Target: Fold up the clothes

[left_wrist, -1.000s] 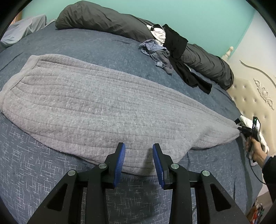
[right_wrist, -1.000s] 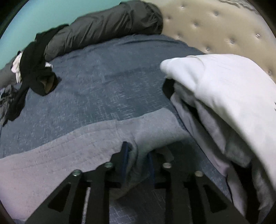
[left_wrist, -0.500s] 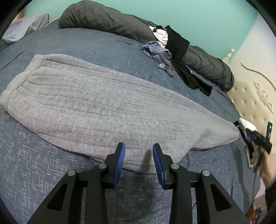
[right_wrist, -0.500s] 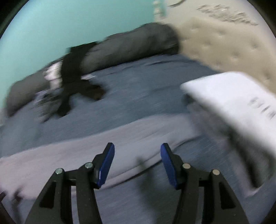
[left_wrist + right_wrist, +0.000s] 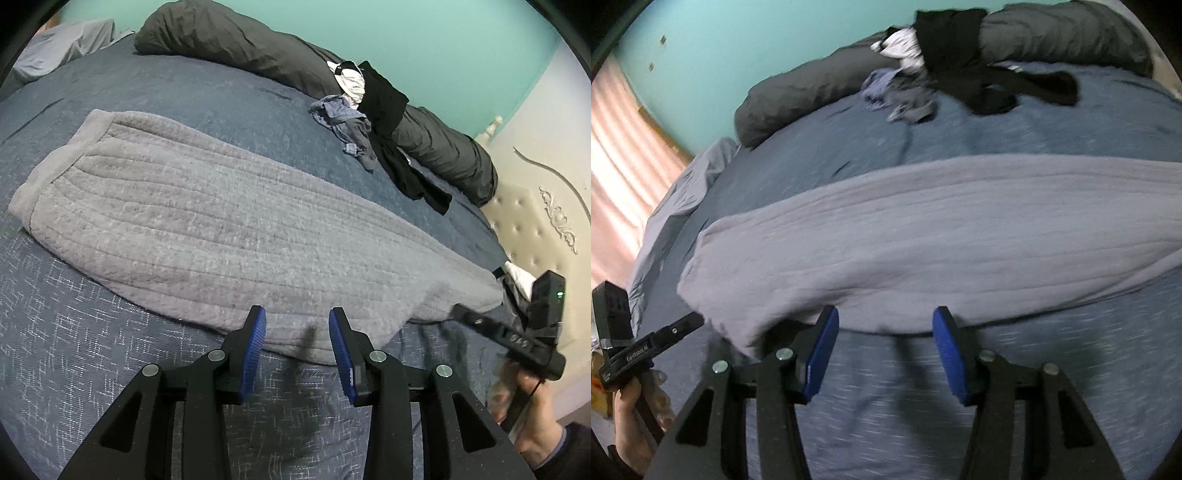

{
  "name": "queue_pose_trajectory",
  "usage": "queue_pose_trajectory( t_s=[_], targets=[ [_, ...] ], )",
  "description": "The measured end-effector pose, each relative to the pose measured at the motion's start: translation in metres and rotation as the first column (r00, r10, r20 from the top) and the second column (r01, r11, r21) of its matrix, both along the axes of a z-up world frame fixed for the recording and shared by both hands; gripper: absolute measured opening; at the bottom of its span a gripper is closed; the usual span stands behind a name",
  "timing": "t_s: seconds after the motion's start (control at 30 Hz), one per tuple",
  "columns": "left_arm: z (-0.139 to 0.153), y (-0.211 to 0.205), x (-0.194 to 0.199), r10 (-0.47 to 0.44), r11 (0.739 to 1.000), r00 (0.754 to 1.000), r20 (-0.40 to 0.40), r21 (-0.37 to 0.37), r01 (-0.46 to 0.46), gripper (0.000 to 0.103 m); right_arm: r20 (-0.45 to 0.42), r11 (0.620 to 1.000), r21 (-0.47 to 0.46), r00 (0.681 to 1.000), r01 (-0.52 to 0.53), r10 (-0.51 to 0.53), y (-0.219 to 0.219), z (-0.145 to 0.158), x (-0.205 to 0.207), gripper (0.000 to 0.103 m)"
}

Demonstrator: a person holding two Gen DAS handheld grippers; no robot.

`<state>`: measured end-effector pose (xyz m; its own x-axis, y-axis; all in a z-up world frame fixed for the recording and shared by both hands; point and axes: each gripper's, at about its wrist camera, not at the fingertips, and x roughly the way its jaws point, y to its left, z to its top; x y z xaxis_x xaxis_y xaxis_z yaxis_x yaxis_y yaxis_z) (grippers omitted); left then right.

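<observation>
A long grey ribbed fleece garment point(image 5: 240, 221) lies flat across the blue bedcover point(image 5: 74, 350). My left gripper point(image 5: 296, 321) hovers at the garment's near edge, its blue pads apart and opening slightly, with nothing between them. In the right wrist view the same garment point(image 5: 942, 229) stretches from left to right. My right gripper point(image 5: 886, 317) is open just short of its near hem and holds nothing. Each tool appears at the edge of the other's view, held by a hand point(image 5: 532, 424).
A dark grey rolled duvet point(image 5: 240, 40) runs along the far side of the bed. On and beside it lie a black garment point(image 5: 388, 103) and crumpled blue-grey clothes point(image 5: 343, 122). White folded laundry point(image 5: 521, 275) sits by the cream headboard point(image 5: 535, 229). A curtain point(image 5: 620, 147) hangs at left.
My right gripper let go of the garment's corner near the white pile, opened, and swung left along the near hem. The left gripper barely shifted.
</observation>
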<state>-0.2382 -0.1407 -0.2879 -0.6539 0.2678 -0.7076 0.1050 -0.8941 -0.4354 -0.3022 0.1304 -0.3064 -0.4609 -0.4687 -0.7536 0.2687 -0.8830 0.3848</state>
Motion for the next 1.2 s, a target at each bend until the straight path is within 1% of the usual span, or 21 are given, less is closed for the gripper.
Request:
queue_pose_trajectory(
  t_s=[0.1,0.17,0.27,0.3,0.33,0.37,0.43,0.47,0.5,0.53,0.67,0.77,0.83,0.87,0.9,0.93,0.97,1.0,1.03,1.2],
  targets=[
    [0.002,-0.001,0.001,0.001,1.0,1.0,-0.008,0.011,-0.001,0.04,0.03,0.999,0.034,0.999,0.042,-0.043,-0.011,-0.011,-0.006,0.054],
    [0.003,-0.002,0.002,-0.001,1.0,1.0,-0.01,0.016,0.002,0.04,0.062,0.996,0.009,0.994,0.092,-0.093,-0.009,-0.019,-0.011,0.054],
    [0.003,-0.003,0.003,-0.005,1.0,1.0,-0.009,0.02,0.005,0.04,0.079,0.993,0.003,0.99,0.116,-0.116,-0.012,-0.026,-0.015,0.054],
    [0.003,-0.003,0.003,-0.006,1.0,1.0,-0.008,0.021,0.006,0.041,0.087,0.993,0.009,0.989,0.119,-0.119,-0.013,-0.028,-0.018,0.052],
    [0.002,-0.003,0.002,-0.006,1.0,1.0,-0.006,0.022,0.006,0.041,0.091,0.992,0.015,0.988,0.125,-0.125,-0.014,-0.03,-0.021,0.043],
    [0.002,-0.002,0.001,-0.007,1.0,1.0,-0.005,0.024,0.007,0.041,0.09,0.991,0.021,0.987,0.129,-0.13,-0.015,-0.032,-0.022,0.038],
    [0.002,-0.002,0.001,-0.008,1.0,1.0,-0.005,0.028,0.008,0.041,0.083,0.99,0.062,0.988,0.123,-0.128,-0.019,-0.035,-0.023,0.013],
    [0.002,-0.001,0.0,-0.011,1.0,1.0,-0.005,0.027,0.011,0.041,0.079,0.989,0.078,0.989,0.122,-0.128,-0.02,-0.036,-0.023,0.009],
    [0.002,0.001,0.0,-0.013,1.0,1.0,-0.005,0.026,0.013,0.041,0.077,0.989,0.083,0.989,0.122,-0.129,-0.02,-0.037,-0.023,0.004],
    [0.002,0.002,0.0,-0.016,1.0,1.0,-0.005,0.024,0.017,0.041,0.074,0.989,0.082,0.989,0.122,-0.129,-0.018,-0.037,-0.022,0.001],
    [0.0,0.003,-0.001,-0.02,1.0,1.0,0.0,0.022,0.02,0.041,0.053,0.992,0.06,0.992,0.11,-0.113,-0.012,-0.033,-0.017,0.0],
    [-0.001,0.003,-0.002,-0.018,1.0,1.0,0.003,0.024,0.018,0.041,0.054,0.994,0.027,0.993,0.106,-0.108,-0.005,-0.033,-0.007,0.0],
    [0.0,0.003,-0.002,-0.017,1.0,1.0,0.001,0.025,0.017,0.041,0.076,0.991,-0.067,0.991,0.119,-0.114,0.005,-0.033,-0.002,0.0],
    [0.0,0.004,-0.002,-0.018,1.0,1.0,0.001,0.024,0.018,0.041,0.09,0.985,-0.098,0.987,0.14,-0.132,0.009,-0.034,-0.001,0.001],
    [0.0,0.004,-0.002,-0.02,1.0,1.0,0.001,0.024,0.02,0.041,0.104,0.979,-0.115,0.982,0.168,-0.157,0.012,-0.035,0.0,0.004],
    [0.0,0.005,-0.002,-0.022,0.999,1.0,0.002,0.024,0.022,0.041,0.12,0.97,-0.152,0.977,0.192,-0.174,0.017,-0.037,0.001,0.006],
    [0.0,0.006,-0.002,-0.025,0.999,1.0,0.002,0.024,0.025,0.041,0.129,0.963,-0.173,0.974,0.206,-0.185,0.019,-0.038,0.001,0.011],
    [0.0,0.006,-0.002,-0.027,0.999,1.0,0.002,0.024,0.027,0.041,0.13,0.959,-0.178,0.972,0.219,-0.198,0.021,-0.038,0.0,0.024],
    [0.0,0.007,-0.002,-0.03,0.999,1.0,0.002,0.024,0.03,0.041,0.128,0.955,-0.184,0.969,0.233,-0.212,0.022,-0.039,0.0,0.03],
    [0.0,0.008,-0.003,-0.03,0.999,1.0,0.004,0.028,0.03,0.041,0.167,0.934,-0.216,0.954,0.283,-0.25,0.024,-0.046,-0.006,0.03]
  ],
)
